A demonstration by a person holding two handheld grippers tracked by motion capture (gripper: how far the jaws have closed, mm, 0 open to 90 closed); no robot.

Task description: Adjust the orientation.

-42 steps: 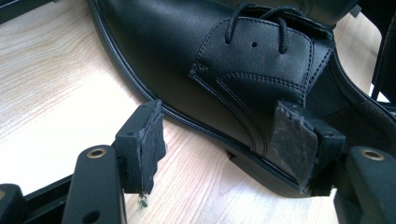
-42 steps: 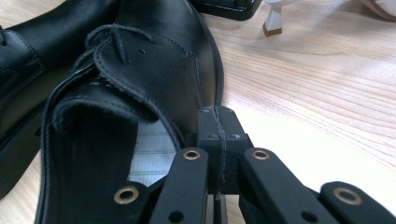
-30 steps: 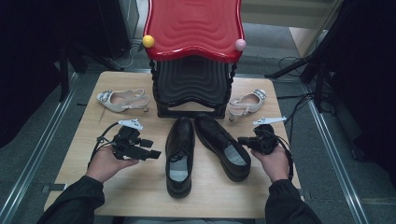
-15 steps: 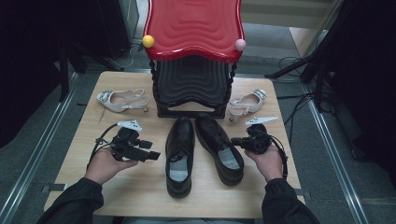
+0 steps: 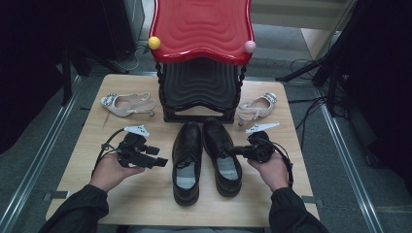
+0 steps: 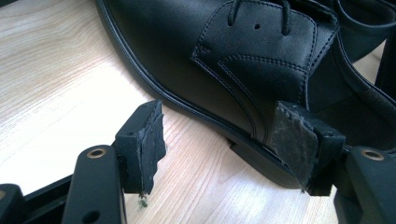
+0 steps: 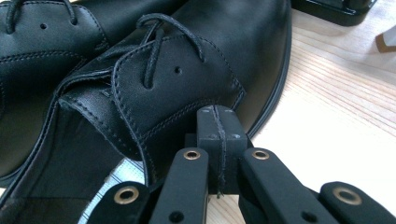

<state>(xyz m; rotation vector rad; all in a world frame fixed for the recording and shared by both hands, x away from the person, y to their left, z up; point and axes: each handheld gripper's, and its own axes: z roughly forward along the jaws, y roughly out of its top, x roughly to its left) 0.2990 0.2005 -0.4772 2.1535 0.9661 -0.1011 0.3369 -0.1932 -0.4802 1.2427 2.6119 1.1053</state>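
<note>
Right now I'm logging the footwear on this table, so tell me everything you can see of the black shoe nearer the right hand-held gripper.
The right black shoe is a lace-up dress shoe in smooth, faintly shiny leather with stitched panels, thin round black laces, a dark sole and a pale insole. It stands upright on the wooden table, toe toward the black stand, heel toward the person, close beside its mate. The right hand-held gripper, jaws shut, is at its outer side by the lacing; contact can't be told.

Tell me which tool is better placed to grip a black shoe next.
Left, probably. The left tool is open, its jaws flanking the left black shoe. The right tool is shut beside the right black shoe.
</note>
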